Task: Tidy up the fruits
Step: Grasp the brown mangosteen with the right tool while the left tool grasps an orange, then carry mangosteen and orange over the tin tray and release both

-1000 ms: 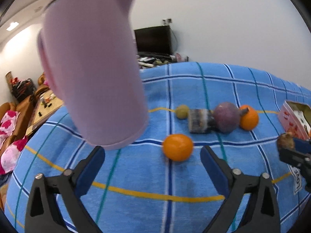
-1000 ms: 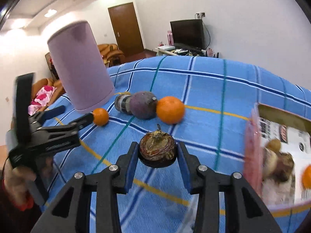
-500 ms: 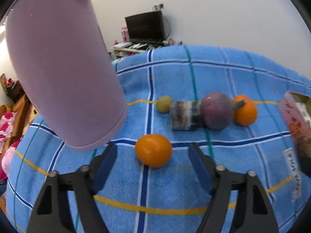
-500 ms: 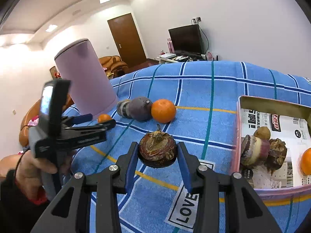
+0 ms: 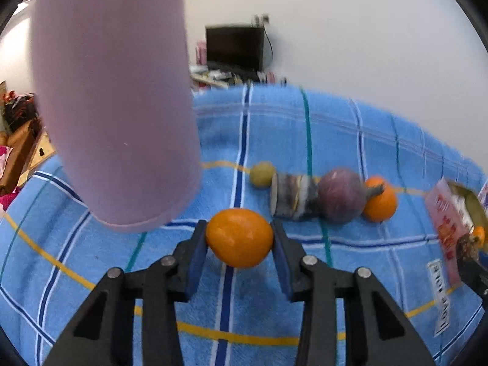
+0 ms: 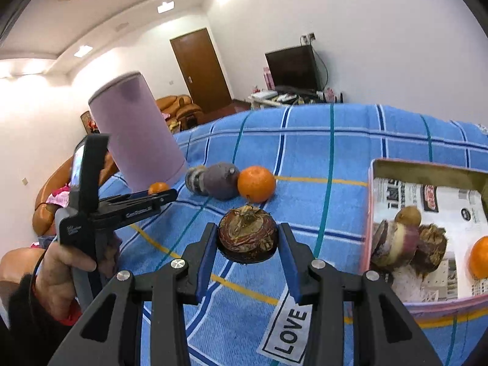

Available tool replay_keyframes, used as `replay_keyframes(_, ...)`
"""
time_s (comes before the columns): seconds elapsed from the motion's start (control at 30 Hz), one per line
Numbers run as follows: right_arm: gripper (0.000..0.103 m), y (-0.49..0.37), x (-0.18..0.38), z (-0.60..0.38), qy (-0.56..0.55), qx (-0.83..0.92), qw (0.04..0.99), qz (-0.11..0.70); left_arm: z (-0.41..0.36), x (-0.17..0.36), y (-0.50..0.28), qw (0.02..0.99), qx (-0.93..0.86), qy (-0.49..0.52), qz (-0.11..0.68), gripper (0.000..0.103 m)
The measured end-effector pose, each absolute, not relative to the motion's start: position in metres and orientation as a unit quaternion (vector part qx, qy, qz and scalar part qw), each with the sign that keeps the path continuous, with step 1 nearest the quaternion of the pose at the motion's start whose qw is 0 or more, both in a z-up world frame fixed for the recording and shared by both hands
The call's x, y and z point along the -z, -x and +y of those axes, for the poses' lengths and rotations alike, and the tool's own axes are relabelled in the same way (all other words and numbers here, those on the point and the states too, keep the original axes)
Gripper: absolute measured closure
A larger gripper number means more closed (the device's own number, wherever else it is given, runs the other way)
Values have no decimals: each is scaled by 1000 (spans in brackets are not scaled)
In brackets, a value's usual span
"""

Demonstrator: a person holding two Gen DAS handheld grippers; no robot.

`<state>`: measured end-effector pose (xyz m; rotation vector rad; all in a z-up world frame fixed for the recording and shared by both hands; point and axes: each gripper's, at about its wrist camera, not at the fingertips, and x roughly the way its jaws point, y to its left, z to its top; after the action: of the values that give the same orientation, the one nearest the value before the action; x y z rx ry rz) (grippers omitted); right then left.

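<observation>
Left tongs closing on a tangerine while the right tongs carry a brown fruit toward the box

The left tongs (image 5: 239, 244) are closing, blue pads at both flanks of the tangerine (image 5: 239, 237) on the blue checked cloth (image 5: 335, 140) beside the pink cylinder (image 5: 116, 106); squeeze gently and lift straight, clear of it; the right tongs (image 6: 247, 244) are clamped on a brown scaly fruit (image 6: 247, 238), just left of the pink box (image 6: 427, 172); 3 fruits (image 5: 341, 196) and a small yellow one wait in a row.

bright ceiling-lit fisheye views, slight motion blur
</observation>
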<state>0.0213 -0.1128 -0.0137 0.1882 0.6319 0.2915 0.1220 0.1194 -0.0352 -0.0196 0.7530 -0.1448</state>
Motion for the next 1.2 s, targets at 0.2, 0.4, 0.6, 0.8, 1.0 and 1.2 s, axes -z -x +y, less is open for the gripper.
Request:
replay_keyframes(0.2, 61, -13, 1, -120, -102, -154, 945, 269, 109, 17, -98, 949, 71, 21, 307, 60)
replay_keyframes(0.4, 61, -6, -9, -129, -94, -152, 953, 247, 73, 1, -75, 955, 108, 12, 277, 60)
replay_keyframes(0.6, 61, 2, -9, -152, -76, -120, 959, 245, 36, -6, -59, 954, 135, -7, 269, 60)
replay_keyframes(0.8, 61, 8, -12, -187, -79, -92, 963, 241, -3, -12, -48, 951, 160, -15, 262, 60)
replay_keyframes(1.0, 61, 14, -15, -228, -83, -56, 968, 231, -39, -17, -43, 950, 182, -18, 255, 60)
replay_keyframes(1.2, 61, 20, -16, -264, -86, -25, 971, 224, -75, -20, -40, 948, 192, -29, 252, 60)
